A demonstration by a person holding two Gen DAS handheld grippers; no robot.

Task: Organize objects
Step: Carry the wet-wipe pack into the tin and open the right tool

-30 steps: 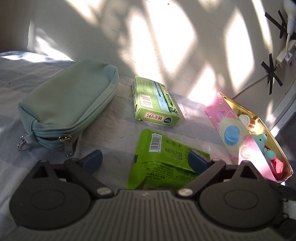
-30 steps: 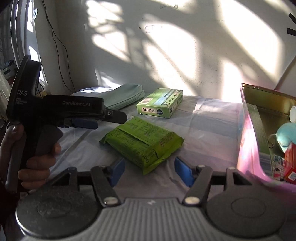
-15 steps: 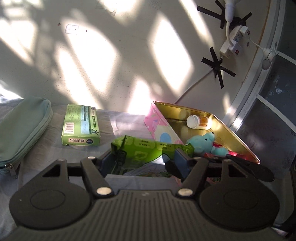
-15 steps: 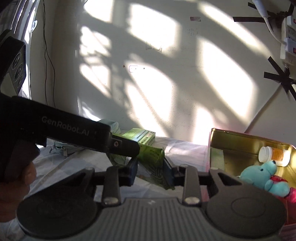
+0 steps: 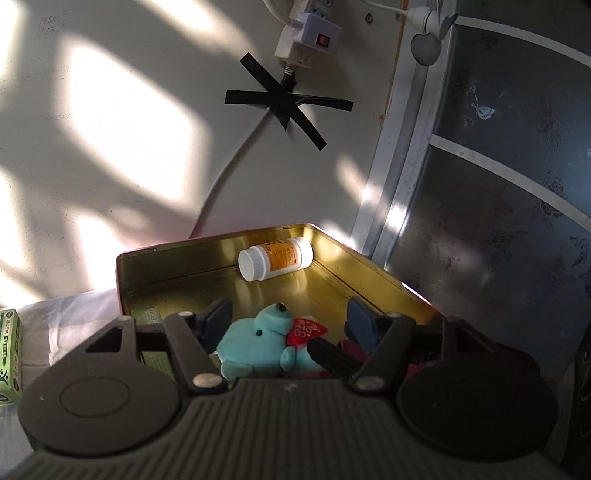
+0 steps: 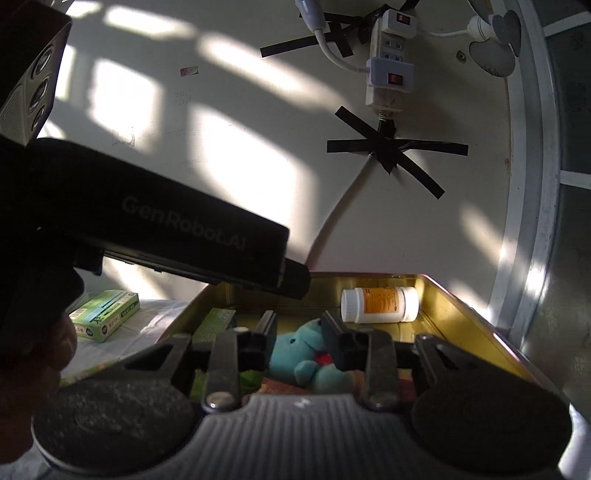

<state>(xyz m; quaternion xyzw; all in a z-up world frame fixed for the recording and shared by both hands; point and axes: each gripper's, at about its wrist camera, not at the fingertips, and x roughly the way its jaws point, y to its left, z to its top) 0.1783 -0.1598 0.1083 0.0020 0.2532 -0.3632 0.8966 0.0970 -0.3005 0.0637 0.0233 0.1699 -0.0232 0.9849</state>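
An open gold tin (image 5: 177, 269) (image 6: 461, 317) holds a white pill bottle (image 5: 277, 258) (image 6: 380, 304) lying at the back. In front of the bottle lies a teal toy bear (image 5: 258, 339) (image 6: 295, 350) with a red heart (image 5: 308, 326). The green packet (image 5: 151, 356) (image 6: 214, 325) shows at the tin's left side, partly hidden under the fingers. My left gripper (image 5: 288, 319) hovers over the bear, jaws apart with nothing between the pads. My right gripper (image 6: 299, 332) hovers there too, narrower, with only the bear visible through the gap. One right finger (image 5: 328, 354) pokes into the left wrist view.
A green box (image 5: 9, 354) (image 6: 107, 314) lies on the bed sheet (image 5: 66, 314) left of the tin. The left tool's black housing (image 6: 184, 229) and a hand (image 6: 37, 350) fill the left of the right wrist view. A taped power strip (image 5: 306, 33) hangs above; a dark framed panel (image 5: 498, 221) stands right.
Both grippers closed around the green packet on the bed, lifted it and swung right to above the tin. The packet is no longer between either pair of fingers.
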